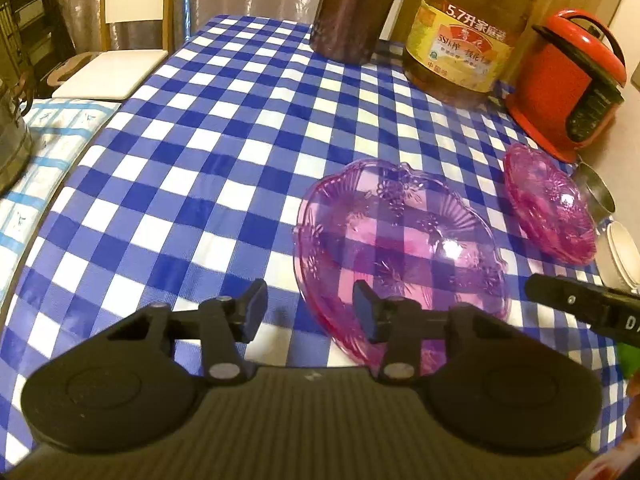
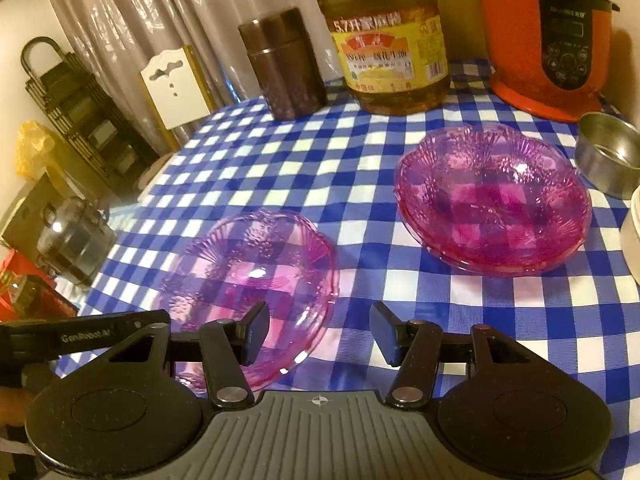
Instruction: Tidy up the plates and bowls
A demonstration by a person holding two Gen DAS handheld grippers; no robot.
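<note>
Bowl: single pink bowl [image 1: 400,248] sat alone on checked cloth [image 1: 200,152], not yet nested.
Stack: pink bowl stack [image 2: 492,200] sat near cooker [image 2: 548,36], likely the collection point.
Left gripper [image 1: 312,308]: jaws apart, empty, one finger over the near rim, probably lining up a rim pinch.
Right gripper [image 2: 320,332]: jaws apart, empty, beside that bowl, apparently ready to assist.

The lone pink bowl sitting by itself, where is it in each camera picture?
Left wrist view: lone pink bowl right of centre, just beyond the jaws.
Right wrist view: lone pink bowl lower left, behind the left jaw.
Shared landmark: the yellow-labelled oil bottle at the back.
</note>
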